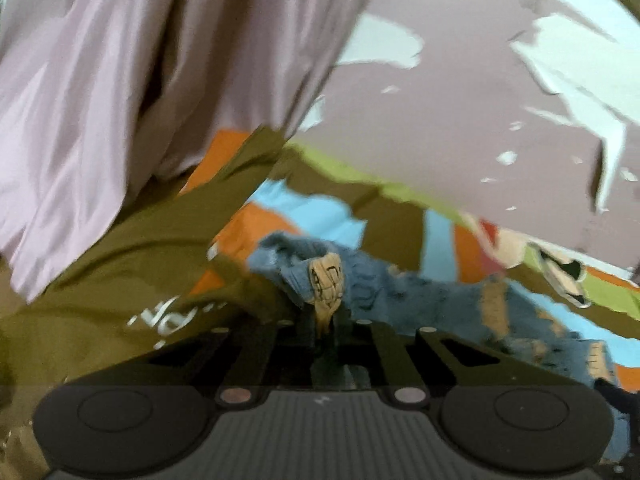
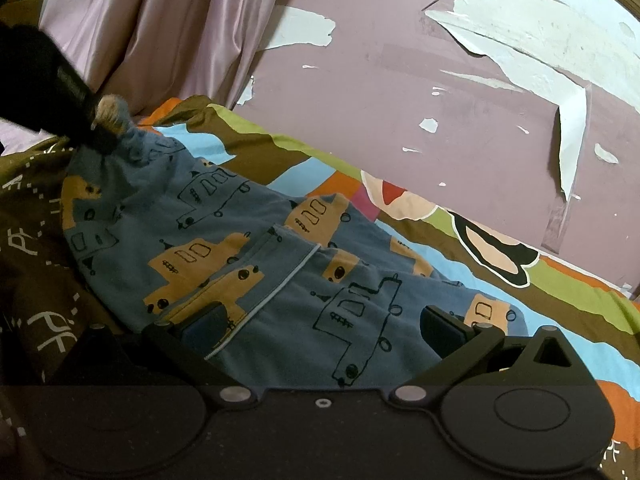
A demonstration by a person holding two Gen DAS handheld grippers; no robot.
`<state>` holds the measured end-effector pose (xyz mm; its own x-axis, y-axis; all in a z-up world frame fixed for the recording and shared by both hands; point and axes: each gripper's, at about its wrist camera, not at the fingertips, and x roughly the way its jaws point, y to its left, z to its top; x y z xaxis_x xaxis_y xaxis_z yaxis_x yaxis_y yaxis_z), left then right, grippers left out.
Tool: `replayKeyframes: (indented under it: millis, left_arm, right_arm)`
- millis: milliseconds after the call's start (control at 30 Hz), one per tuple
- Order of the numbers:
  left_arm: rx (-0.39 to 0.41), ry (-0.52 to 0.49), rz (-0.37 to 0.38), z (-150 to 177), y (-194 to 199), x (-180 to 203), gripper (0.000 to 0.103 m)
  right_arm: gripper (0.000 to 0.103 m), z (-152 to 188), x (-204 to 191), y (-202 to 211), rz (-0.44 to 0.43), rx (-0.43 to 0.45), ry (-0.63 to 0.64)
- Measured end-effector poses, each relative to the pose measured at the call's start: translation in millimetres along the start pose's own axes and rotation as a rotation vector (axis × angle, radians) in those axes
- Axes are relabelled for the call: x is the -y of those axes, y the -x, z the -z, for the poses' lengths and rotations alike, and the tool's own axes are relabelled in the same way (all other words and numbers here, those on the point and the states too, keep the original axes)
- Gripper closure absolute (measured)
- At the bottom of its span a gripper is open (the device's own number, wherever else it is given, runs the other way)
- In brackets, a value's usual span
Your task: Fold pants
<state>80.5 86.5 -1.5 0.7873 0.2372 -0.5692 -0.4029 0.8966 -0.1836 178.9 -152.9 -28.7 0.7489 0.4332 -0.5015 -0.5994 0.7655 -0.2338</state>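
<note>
Blue cotton pants (image 2: 256, 264) printed with tan trucks are spread on the bed, on a patchwork bedspread (image 2: 580, 292) in olive, orange and sky blue. Their long axis runs from the bunched end at upper left of the right wrist view down toward lower right, so they lie slantwise across both grippers.

Left gripper (image 1: 326, 320) is the one actually doing something: its jaws are pinched together on a bunched corner of the fabric, and in the other view it shows as a dark shape (image 2: 68, 92) coming in from the upper left, angled down onto that far end. Right gripper (image 2: 324, 328) sits low over the near part of the pants, tilted down, jaws wide apart with cloth lying between them but not gripped.

So the left has the far end, the right is nearest the near end. Next move probably needs the right to clamp on before anything gets folded over. Pink curtain (image 2: 160, 28) and a peeling mauve wall (image 2: 400, 100) behind.
</note>
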Motion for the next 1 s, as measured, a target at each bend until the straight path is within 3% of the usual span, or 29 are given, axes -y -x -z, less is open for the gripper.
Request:
replayKeyframes:
  millis: [233, 400, 600, 833, 933, 1000]
  left_arm:
    - [0.116, -0.111, 0.165, -14.7, 32.2, 36.8, 0.096]
    - [0.146, -0.242, 0.253, -20.2, 45.2, 76.8, 0.096]
    - [0.129, -0.449, 0.402, -10.3, 50.6, 144.2, 0.096]
    - [-0.013, -0.613, 0.532, 36.4, 20.6, 216.9, 0.094]
    - [-0.087, -0.676, 0.515, 62.2, 5.8, 235.2, 0.077]
    - [-0.099, -0.683, 0.5, 72.1, 2.4, 237.5, 0.049]
  right_arm:
    - [0.001, -4.3, 12.6, 11.6, -0.004, 0.021, -0.002]
    - [0.001, -7.0, 41.2, 26.6, -0.05, 0.005, 0.044]
    - [0.001, -0.9, 83.6, 47.5, -0.013, 0.0, 0.153]
    - [0.001, 24.1, 134.6, 39.8, 0.201, -0.082, 0.106]
    - [0.001, 32.9, 155.3, 35.2, 0.226, -0.093, 0.075]
    - [0.001, 36.3, 168.5, 33.0, 0.251, -0.103, 0.034]
